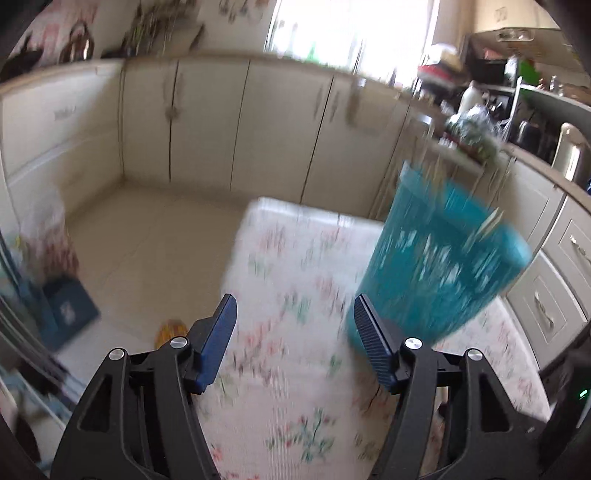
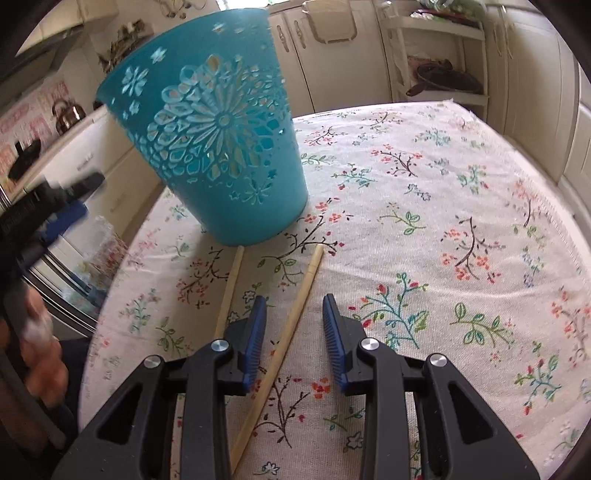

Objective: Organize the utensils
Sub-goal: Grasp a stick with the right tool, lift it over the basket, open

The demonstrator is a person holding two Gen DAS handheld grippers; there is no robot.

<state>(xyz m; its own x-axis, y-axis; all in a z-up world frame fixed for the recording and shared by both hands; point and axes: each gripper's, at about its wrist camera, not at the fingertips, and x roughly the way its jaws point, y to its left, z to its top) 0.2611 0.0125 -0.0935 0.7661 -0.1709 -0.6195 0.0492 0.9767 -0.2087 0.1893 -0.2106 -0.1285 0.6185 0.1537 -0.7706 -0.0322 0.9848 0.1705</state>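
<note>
Nearest the right wrist camera, the right tongs [image 2: 293,325] were held partly open over the counter [image 2: 461,206], their blue pads apart and pressing on nothing. One pale wooden chopstick [image 2: 291,325] lay flat on the cloth and ran between the pads without being gripped. A second chopstick [image 2: 231,288] lay just to the left of it, outside the tongs, and both pointed toward the teal basket [image 2: 221,147]. That basket, cut through with a flower pattern, stood on the cloth just beyond the chopstick tips and appeared tilted in this view; whether it touched them could not be told.

In the left wrist view, which was blurred, the left tongs [image 1: 295,332] were spread wide with nothing between them. The same basket [image 1: 443,258] was seen ahead and to their right, with thin pale sticks showing at its rim.

The counter was covered by a white cloth printed with small red, green and blue sprigs. Cream cabinet doors [image 1: 221,122] lined the room behind it, a bright window [image 1: 351,29] was seen above them, and pale floor tiles [image 1: 147,236] lay beside the counter. A kettle [image 2: 68,112] was seen on a far worktop, and an open white shelf unit [image 2: 439,55] stood beyond the counter's far edge.
</note>
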